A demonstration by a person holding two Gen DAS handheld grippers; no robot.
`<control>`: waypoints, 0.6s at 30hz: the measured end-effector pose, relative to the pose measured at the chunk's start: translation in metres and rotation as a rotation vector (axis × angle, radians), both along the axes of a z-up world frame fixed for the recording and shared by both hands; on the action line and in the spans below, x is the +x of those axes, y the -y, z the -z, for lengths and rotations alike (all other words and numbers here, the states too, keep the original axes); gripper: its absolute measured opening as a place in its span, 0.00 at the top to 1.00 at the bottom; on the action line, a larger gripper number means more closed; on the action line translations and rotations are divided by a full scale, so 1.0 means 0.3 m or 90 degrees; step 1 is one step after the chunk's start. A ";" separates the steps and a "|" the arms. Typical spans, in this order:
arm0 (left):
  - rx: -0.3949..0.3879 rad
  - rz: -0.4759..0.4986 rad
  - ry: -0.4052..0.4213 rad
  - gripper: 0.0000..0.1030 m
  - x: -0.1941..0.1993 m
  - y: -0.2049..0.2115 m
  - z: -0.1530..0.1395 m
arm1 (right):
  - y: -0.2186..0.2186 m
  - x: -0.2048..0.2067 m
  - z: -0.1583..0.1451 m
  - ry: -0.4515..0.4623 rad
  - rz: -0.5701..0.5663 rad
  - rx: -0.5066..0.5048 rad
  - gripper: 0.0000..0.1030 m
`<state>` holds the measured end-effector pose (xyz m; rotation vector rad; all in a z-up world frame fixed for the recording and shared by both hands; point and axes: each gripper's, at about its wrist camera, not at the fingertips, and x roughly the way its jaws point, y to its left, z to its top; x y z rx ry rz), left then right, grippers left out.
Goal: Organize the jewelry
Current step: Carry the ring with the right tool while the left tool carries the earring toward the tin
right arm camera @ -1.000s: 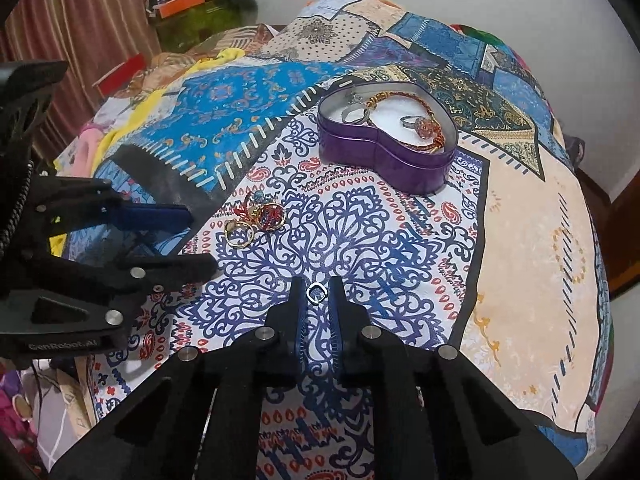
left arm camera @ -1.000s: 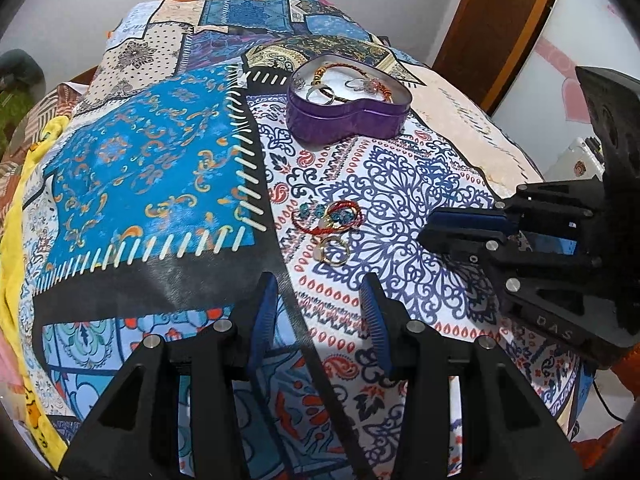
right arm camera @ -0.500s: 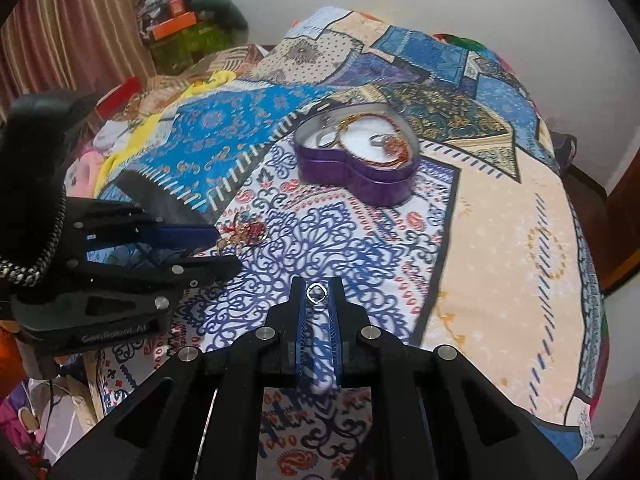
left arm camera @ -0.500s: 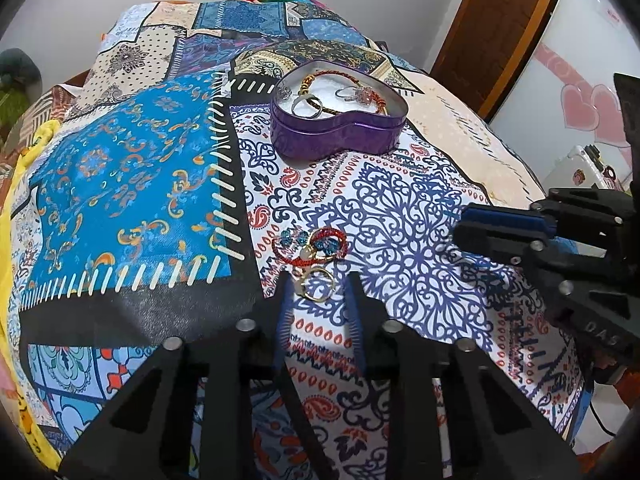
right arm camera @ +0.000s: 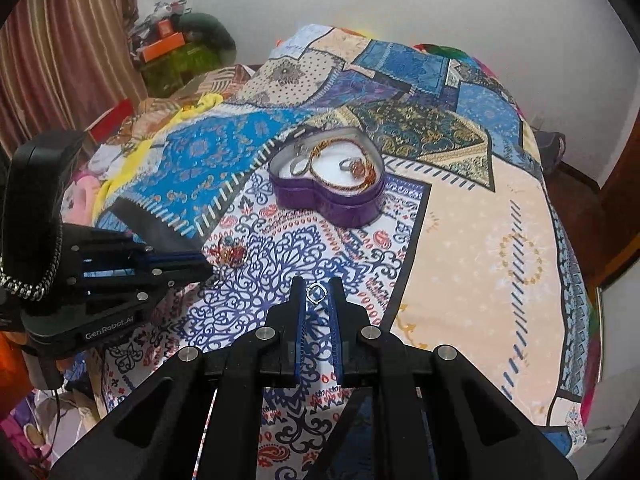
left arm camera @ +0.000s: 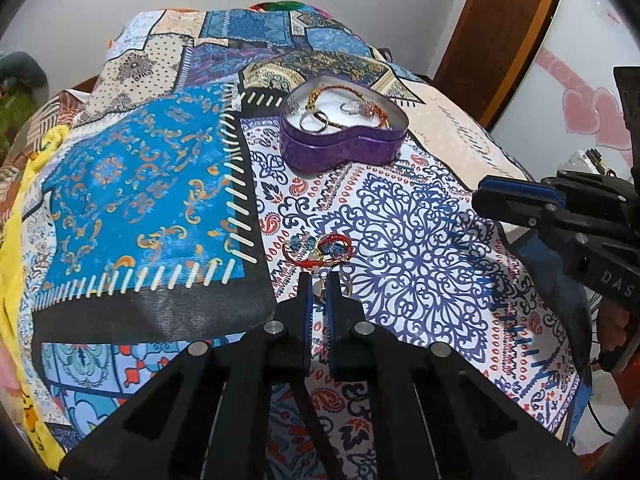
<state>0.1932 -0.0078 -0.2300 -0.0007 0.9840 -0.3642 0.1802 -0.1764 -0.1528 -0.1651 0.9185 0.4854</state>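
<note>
A purple heart-shaped tin (left arm camera: 342, 136) sits on the patterned bedspread and holds rings and a beaded bracelet; it also shows in the right wrist view (right arm camera: 328, 176). A small pile of jewelry (left arm camera: 320, 250) with a red bracelet and blue beads lies in front of my left gripper (left arm camera: 318, 284). The left jaws are shut on a gold ring (left arm camera: 320, 290) at the pile's near edge. My right gripper (right arm camera: 317, 294) is shut on a small silver ring (right arm camera: 317, 293) and holds it above the bedspread. The pile shows in the right wrist view (right arm camera: 231, 251).
The bedspread (left arm camera: 132, 200) covers a bed and falls away at its edges. A brown door (left arm camera: 500, 32) stands at the back right. Clutter and a striped curtain (right arm camera: 60, 60) are on the left of the bed.
My left gripper moved forward to the pile and closed from wide open onto the gold ring. My right gripper lifted and drew back with the silver ring held.
</note>
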 end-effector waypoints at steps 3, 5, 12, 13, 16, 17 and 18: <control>0.000 -0.003 0.014 0.96 -0.007 -0.003 -0.031 | 0.005 0.003 -0.015 0.009 0.002 0.004 0.91; -0.001 -0.006 0.025 0.96 -0.007 -0.004 -0.054 | 0.009 0.008 -0.026 0.014 0.006 0.009 0.91; -0.011 -0.012 0.065 0.96 0.028 0.000 -0.141 | 0.010 0.025 -0.067 0.034 0.013 0.021 0.91; -0.012 -0.013 0.071 0.96 0.035 0.001 -0.152 | 0.008 0.029 -0.074 0.039 0.013 0.022 0.91; -0.015 -0.015 0.083 0.96 0.055 0.004 -0.175 | 0.004 0.042 -0.092 0.049 0.013 0.026 0.91; -0.018 -0.015 0.088 0.96 0.064 0.004 -0.186 | 0.002 0.047 -0.097 0.052 0.012 0.027 0.91; -0.020 -0.016 0.091 0.96 0.071 0.004 -0.192 | 0.001 0.052 -0.102 0.055 0.012 0.028 0.91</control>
